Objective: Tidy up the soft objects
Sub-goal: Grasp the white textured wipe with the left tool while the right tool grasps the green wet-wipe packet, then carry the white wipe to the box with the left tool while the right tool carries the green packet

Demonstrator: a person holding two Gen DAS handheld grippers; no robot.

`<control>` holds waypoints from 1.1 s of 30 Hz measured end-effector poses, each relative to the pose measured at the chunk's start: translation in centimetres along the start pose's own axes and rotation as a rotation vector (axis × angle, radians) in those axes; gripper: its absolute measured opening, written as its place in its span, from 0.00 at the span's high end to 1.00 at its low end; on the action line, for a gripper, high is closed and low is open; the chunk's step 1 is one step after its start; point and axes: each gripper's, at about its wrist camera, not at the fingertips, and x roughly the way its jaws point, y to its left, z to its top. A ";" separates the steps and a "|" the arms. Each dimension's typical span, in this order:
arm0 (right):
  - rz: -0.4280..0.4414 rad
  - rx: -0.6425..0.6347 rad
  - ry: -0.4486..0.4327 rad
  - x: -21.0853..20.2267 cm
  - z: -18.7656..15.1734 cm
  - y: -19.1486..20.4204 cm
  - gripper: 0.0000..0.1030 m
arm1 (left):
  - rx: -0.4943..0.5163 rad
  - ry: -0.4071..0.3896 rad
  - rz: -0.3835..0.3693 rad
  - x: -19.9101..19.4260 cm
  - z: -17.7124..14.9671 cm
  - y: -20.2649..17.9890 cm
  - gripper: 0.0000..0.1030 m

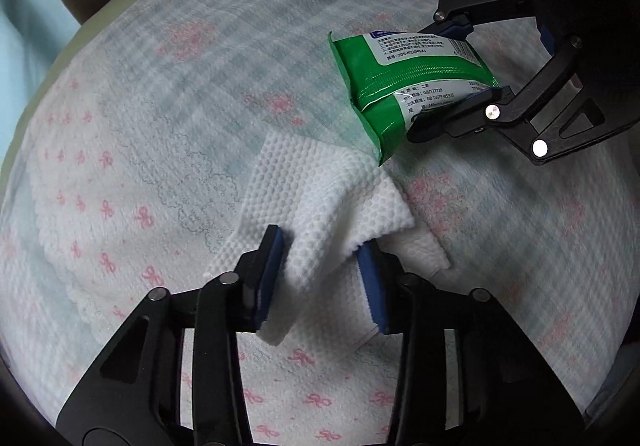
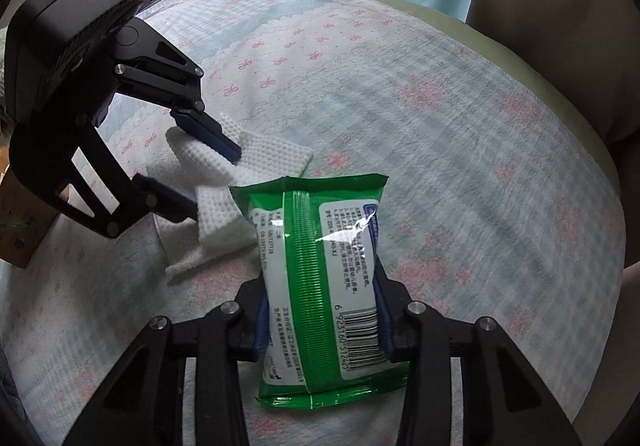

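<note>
- The right gripper is clamped on a green wipes pack, its blue pads pressing the pack's two long sides near the barcode end.
- The pack lies lengthwise between the fingers, pointing away from the right wrist camera, with its far sealed edge reaching past the fingertips (label and seam face up).
- The left gripper has its jaws drawn in on a white textured cloth; the cloth is bunched up between the blue pads, and both pads touch it.
- The rest of the cloth spreads forward from the left gripper's fingertips, and its far corner lies just beside the pack's nearer sealed edge.
- Both things sit on a pale checked bedcover with pink bows.
- In the left wrist view the pack is up and to the right of the cloth, and the two grippers are near each other.
</note>
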 end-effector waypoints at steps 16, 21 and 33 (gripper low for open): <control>-0.062 0.138 -0.052 -4.6 0.8 -0.4 0.66 | -0.050 -0.062 0.019 -6.9 -1.0 -1.3 0.90; -0.087 0.175 -0.084 -8.7 1.8 1.0 0.66 | -0.090 -0.117 0.031 -12.0 -0.7 -2.0 0.90; -0.129 0.214 -0.156 -21.2 5.1 8.7 0.66 | -0.204 -0.254 0.128 -27.7 -4.5 -5.1 0.90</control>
